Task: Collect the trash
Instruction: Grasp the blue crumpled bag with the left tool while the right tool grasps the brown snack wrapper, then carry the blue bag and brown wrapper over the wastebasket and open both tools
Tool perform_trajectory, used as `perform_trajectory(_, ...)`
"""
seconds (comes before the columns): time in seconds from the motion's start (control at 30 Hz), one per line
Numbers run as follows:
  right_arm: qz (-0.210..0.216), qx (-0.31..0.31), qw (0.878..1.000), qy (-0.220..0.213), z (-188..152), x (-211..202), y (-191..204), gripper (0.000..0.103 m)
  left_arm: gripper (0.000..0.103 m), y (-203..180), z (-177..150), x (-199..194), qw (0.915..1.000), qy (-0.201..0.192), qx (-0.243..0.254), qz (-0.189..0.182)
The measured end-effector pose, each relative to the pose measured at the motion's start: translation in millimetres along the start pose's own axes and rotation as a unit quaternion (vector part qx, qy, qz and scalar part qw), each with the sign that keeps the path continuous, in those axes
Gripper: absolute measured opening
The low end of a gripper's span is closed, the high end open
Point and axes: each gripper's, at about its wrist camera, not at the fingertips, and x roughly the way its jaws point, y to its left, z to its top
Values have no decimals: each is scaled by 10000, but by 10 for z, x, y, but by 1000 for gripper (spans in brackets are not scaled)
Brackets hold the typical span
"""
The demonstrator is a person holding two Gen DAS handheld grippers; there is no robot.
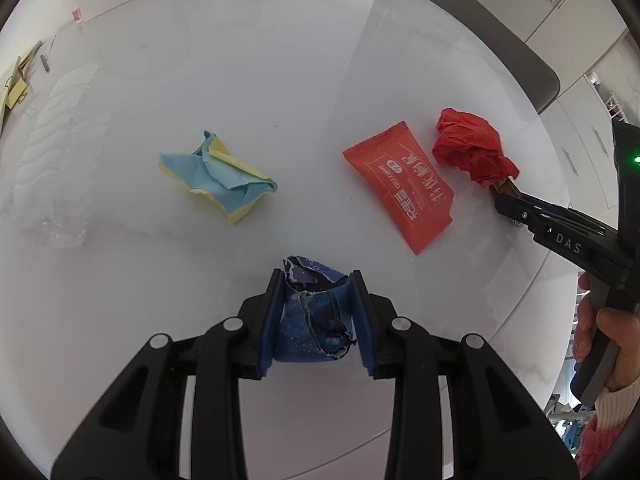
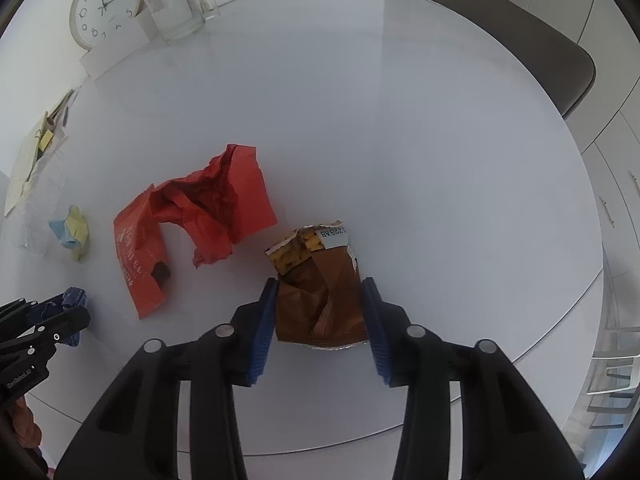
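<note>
My left gripper (image 1: 318,286) is shut on a crumpled dark blue wrapper (image 1: 316,320) that fills the gap between its blue pads, just above the white round table (image 1: 280,80). A blue and yellow crumpled paper (image 1: 216,176) lies ahead to the left. A red snack packet (image 1: 400,188) and a red crumpled paper (image 1: 470,146) lie to the right. My right gripper (image 2: 320,292) stands around a brown torn snack bag (image 2: 320,300); its pads sit at both sides of the bag. The red crumpled paper (image 2: 224,204) and red packet (image 2: 136,264) lie to its left.
A clock (image 2: 106,2) and a glass jug (image 2: 176,12) stand at the table's far edge. Papers and clips (image 2: 36,148) lie at the left edge. A grey chair (image 2: 520,36) stands behind the table on the right. The table edge runs close on the right.
</note>
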Motion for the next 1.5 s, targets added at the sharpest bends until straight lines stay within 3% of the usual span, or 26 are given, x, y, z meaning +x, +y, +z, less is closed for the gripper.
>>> perform_trajectory(0.33,3,271,9995,-148,-217,-382,12,27,32,-93,-64,-285,9995,-77,309,-84)
perform_trajectory(0.5,32,576,9980,-244,-563,-680,42,27,32,-237,-281,-446,9974,-48,706,-116)
perform_trajectory(0.73,-124,1208,9923,-233,-1322,-1064,141,27,32,-522,-671,-659,9887,-18,1471,-300)
perform_trajectory(0.93,-451,1847,9813,-287,-2049,-1470,93,28,32,-847,-1076,-829,9713,109,2260,-734)
perform_trajectory(1.23,-882,2820,9550,-264,-3169,-1970,-145,28,32,-1563,-1783,-926,9313,461,3343,-1374)
perform_trajectory(1.37,-946,3153,9440,-229,-3598,-2085,-325,28,32,-1914,-2083,-908,9112,572,3801,-1483)
perform_trajectory(1.5,-892,3354,9376,-193,-3951,-2170,-542,28,32,-2262,-2426,-826,8973,726,4067,-1557)
